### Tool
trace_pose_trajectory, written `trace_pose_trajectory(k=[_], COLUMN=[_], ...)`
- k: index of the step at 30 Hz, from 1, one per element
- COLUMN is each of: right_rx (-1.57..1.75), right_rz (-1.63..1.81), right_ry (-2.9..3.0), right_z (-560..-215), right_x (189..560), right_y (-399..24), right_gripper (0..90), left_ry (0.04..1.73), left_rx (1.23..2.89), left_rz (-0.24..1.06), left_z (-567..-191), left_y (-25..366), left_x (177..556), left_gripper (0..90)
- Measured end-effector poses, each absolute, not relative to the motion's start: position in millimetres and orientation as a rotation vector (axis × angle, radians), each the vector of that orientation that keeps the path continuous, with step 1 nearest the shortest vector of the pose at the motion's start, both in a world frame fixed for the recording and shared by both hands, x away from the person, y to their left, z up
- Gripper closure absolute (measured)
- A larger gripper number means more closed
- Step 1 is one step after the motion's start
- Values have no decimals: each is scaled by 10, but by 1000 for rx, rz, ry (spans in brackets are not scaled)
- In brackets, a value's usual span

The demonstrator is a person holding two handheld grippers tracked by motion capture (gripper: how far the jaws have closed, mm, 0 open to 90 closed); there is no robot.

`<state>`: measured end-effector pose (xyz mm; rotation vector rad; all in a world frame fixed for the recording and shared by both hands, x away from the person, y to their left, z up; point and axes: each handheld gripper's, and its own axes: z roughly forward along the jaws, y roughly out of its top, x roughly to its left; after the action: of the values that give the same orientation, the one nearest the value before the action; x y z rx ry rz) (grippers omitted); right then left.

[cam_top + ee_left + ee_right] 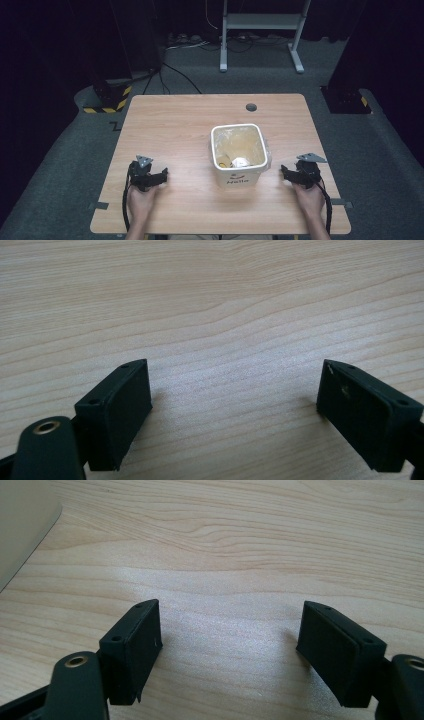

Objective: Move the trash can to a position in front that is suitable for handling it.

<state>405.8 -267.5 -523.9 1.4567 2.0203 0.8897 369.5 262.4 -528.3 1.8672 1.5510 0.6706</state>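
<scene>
A white bin (pixel 239 154) with a clear liner and some rubbish inside stands on the wooden table (pixel 190 120), right of centre. My left gripper (pixel 156 176) rests low on the table's near left, held by a hand, well left of the bin. In its own view my left gripper (pixel 234 390) stands open over bare wood. My right gripper (pixel 287 174) sits at the near right, just right of the bin. My right gripper (pixel 229 625) is open too, nothing between its jaws, with the bin's wall (pixel 22 525) at the top left.
A round grey grommet (pixel 251 107) is set in the table's far side. Beyond the table stand a white metal frame (pixel 260 30), cables on the floor and dark stands with yellow-black striped bases (pixel 107 102).
</scene>
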Motion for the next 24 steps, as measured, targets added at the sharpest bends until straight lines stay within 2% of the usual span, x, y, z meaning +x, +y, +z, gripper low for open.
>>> trace_pose_trajectory(k=[18,20,24], right_rx=[1472,1505,1505], right_rz=[887,874,874], right_ry=[2009,1975,1976], right_z=[-5239,-5239,-5239], right_x=[4060,4032,4032], right_y=[-2665,-2646,-2640], right_gripper=[253,261,250], left_ry=[1583,1596,1608], left_rx=[1842,1842,1856], left_rz=[670,678,669], left_z=[-5283,-5285,-5275], left_y=[2595,2567,2553], left_x=[3703,3722,3749], left_gripper=[147,104,92])
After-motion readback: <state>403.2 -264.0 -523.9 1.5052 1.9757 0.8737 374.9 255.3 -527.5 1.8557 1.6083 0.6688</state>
